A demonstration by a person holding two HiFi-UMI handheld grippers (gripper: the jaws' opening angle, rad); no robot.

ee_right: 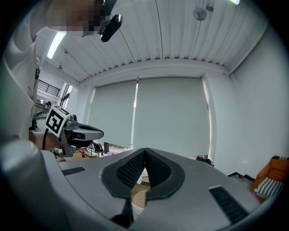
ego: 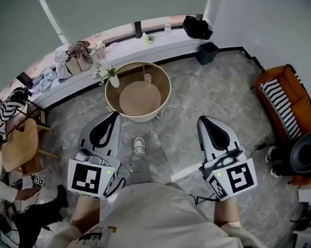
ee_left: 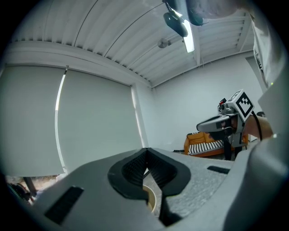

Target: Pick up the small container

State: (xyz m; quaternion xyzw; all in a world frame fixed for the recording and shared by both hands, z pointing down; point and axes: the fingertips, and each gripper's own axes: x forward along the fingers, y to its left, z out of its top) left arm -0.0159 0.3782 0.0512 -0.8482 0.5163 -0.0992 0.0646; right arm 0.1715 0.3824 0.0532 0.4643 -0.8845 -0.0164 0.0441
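A small pale container (ego: 147, 78) stands at the far side of a round wooden table (ego: 162, 103) with a raised rim. Next to it, at the table's left edge, is a white vase with flowers (ego: 113, 81). My left gripper (ego: 115, 115) is held short of the table's near left rim, jaws shut and empty. My right gripper (ego: 203, 121) hovers over the floor to the table's right, also shut with nothing in it. In the left gripper view the shut jaw tips (ee_left: 145, 151) point over the table rim (ee_left: 151, 196). The right gripper view shows its closed tips (ee_right: 144, 151) the same way.
An orange sofa with a striped cushion (ego: 285, 98) stands at the right, a black chair (ego: 306, 151) below it. A black bin (ego: 206, 52) and a ledge with bags (ego: 76, 56) line the far wall. A wooden side table (ego: 18, 143) and a seated person (ego: 8, 191) are at the left.
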